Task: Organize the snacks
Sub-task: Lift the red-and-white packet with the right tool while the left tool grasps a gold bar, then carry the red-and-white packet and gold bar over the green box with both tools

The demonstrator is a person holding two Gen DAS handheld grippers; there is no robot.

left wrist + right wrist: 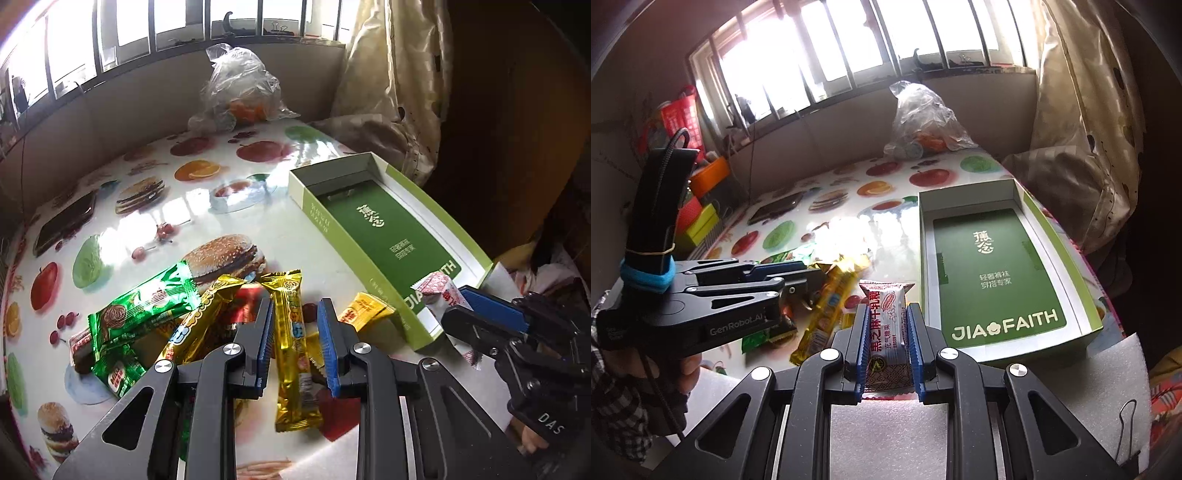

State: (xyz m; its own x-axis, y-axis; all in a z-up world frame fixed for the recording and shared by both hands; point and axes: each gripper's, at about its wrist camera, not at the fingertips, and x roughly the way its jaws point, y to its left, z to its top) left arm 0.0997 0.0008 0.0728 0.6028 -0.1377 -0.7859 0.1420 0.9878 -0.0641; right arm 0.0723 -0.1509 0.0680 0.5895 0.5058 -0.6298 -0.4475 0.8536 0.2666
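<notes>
A pile of wrapped snacks lies on the fruit-print table: green bars (pixel 147 306), gold bars (pixel 293 343) and a small yellow packet (pixel 364 310). My left gripper (pixel 295 332) is open, its jaws on either side of a gold bar, low over the pile. My right gripper (pixel 886 339) is shut on a white-and-red snack bar (pixel 888 328) and holds it just left of the open green box (pixel 997 273). The right gripper with its bar also shows in the left wrist view (pixel 458 306), at the box's near corner. The box is empty.
A clear plastic bag with oranges (pixel 240 92) stands at the table's far edge. A dark phone (pixel 66 225) lies at the far left. A curtain (pixel 1082 147) hangs beside the box. White foam (pixel 886 435) and a binder clip (pixel 1126 428) are near the front edge.
</notes>
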